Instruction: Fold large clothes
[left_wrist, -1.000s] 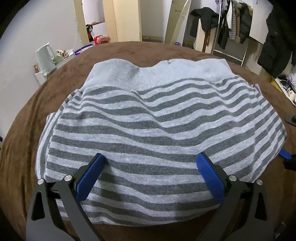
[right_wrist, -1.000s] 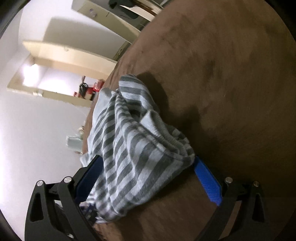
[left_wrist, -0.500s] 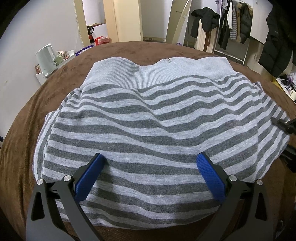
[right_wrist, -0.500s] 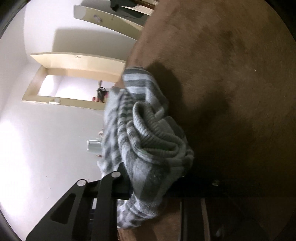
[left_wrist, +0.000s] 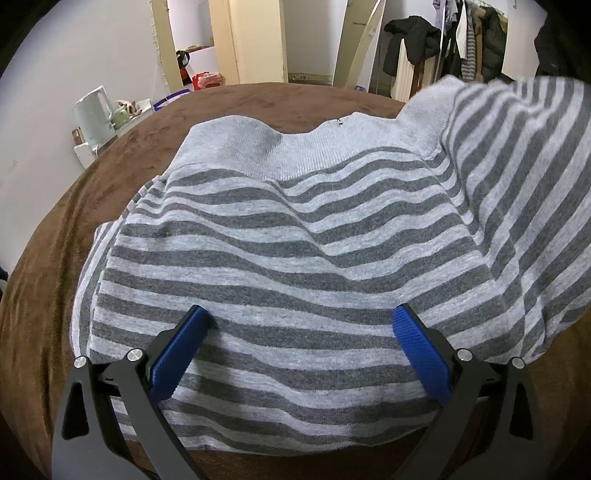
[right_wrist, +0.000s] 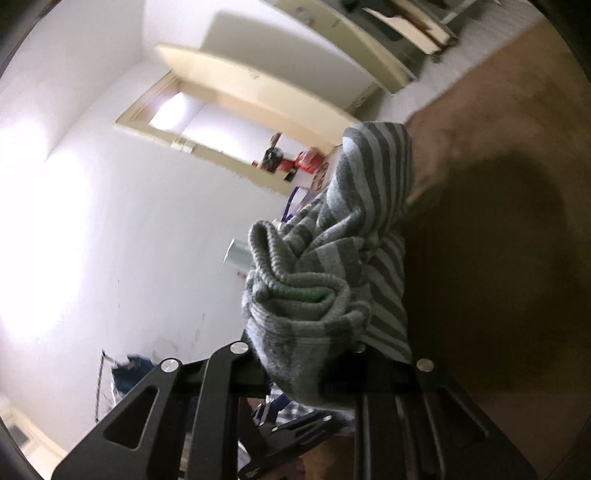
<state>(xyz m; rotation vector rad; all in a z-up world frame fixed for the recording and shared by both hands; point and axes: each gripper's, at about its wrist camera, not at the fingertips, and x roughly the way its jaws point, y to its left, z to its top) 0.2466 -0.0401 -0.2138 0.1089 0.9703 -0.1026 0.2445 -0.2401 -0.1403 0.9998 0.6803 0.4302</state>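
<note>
A grey and white striped sweater (left_wrist: 295, 236) lies spread on a brown blanket (left_wrist: 55, 258), its ribbed hem at the far side. My left gripper (left_wrist: 301, 325) stands open over the near part, its blue pads (left_wrist: 421, 354) resting on the fabric. The sweater's right side (left_wrist: 517, 166) is lifted in the air. In the right wrist view, my right gripper (right_wrist: 306, 350) is closing its jaws on a bunched wad of the sweater (right_wrist: 332, 266), held above the blanket (right_wrist: 498, 221). The fabric hides its pads.
A pale kettle (left_wrist: 94, 116) and small items stand on a low ledge at the far left. Dark coats hang on a rack (left_wrist: 461, 40) at the far right. A doorway and red objects (left_wrist: 207, 79) lie beyond the bed.
The right gripper closed on the sweater's edge and rose with it, rolling. In the left wrist view the sweater's right side has lifted off the blanket. The left gripper stayed put.
</note>
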